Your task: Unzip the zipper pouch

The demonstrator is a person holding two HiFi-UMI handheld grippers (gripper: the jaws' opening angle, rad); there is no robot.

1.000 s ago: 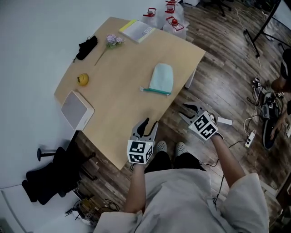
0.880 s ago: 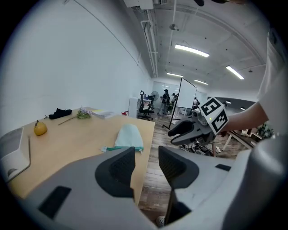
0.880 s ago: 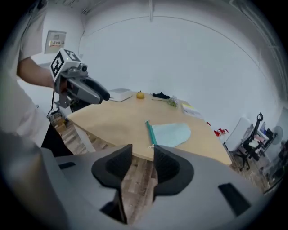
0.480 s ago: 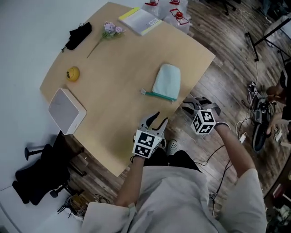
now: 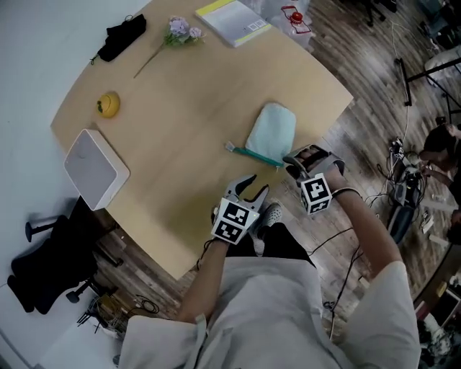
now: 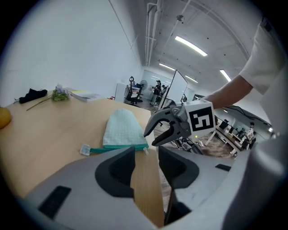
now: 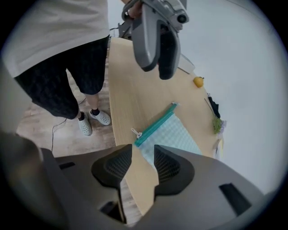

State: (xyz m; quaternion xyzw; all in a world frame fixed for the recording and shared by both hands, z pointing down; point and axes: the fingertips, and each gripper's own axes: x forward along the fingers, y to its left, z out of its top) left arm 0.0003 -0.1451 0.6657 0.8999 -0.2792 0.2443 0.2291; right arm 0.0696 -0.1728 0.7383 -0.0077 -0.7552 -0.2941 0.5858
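The left gripper (image 6: pixel 146 161) has its 2 jaws apart with nothing between the pads; only bare table shows through the gap. In the head view this left gripper (image 5: pixel 256 186) hangs over the near edge of the table (image 5: pixel 180 144), pointing toward the far side. The right gripper (image 7: pixel 141 164) is also empty: its jaws have just been opening and stand parted, with the table edge and a corner of the pouch seen beyond them, not touched. From the head camera the right gripper (image 5: pixel 292 167) sits just near and right of the pouch, tilted steeply down.

The zipper pouch (image 5: pixel 274 130), pale mint, lies flat near the right edge of the table. Its teal zipper (image 5: pixel 256 155) runs along the near side, and the pull (image 7: pixel 135 133) is at the zipper's right end, close to the table edge.

Farther left lie a white box (image 5: pixel 96 168) and a small yellow object (image 5: pixel 109 104). At the far side are a black item (image 5: pixel 121 36), a flower sprig (image 5: pixel 178 30) and a booklet (image 5: pixel 234 19).
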